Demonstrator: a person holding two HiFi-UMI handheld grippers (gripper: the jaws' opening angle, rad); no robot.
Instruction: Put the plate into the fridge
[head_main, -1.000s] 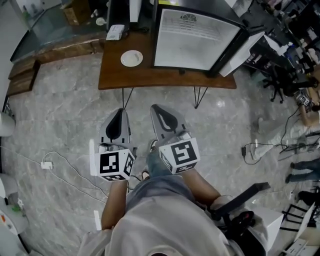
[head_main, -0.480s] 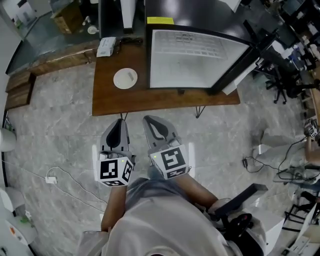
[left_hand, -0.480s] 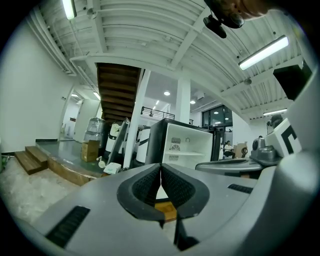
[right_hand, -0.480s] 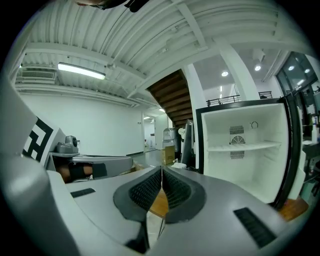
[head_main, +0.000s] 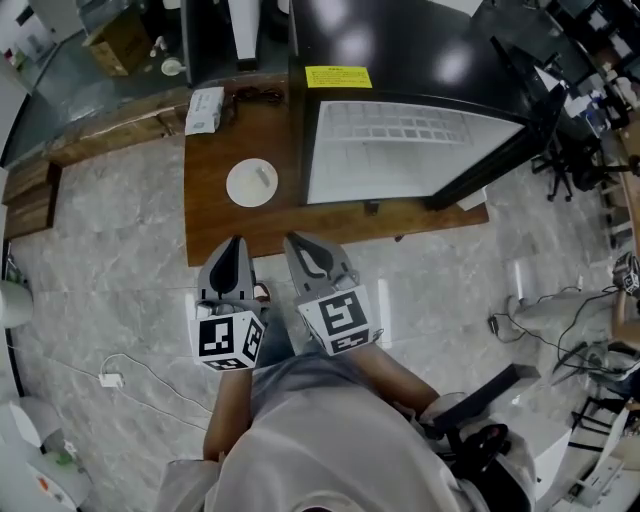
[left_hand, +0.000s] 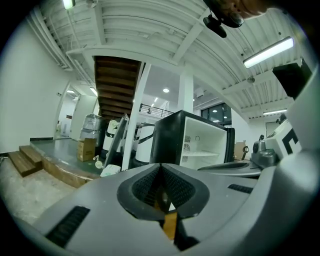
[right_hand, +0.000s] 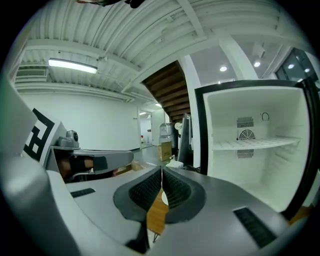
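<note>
Gaping fridge (right_hand: 255, 165), plate (head_main: 252, 183) outside on table (head_main: 215, 220)

A small round white plate (head_main: 252, 183) lies flat on the brown wooden surface (head_main: 213, 222), just left of the black fridge (head_main: 400, 50). The fridge stands open, showing a white interior with one shelf.

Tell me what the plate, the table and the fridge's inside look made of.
Plate: white, smooth, likely ceramic or plastic; cannot tell which.
Table: brown wood look, streaky grain, slight sheen.
Fridge inside: white, matte, probably moulded plastic.
</note>
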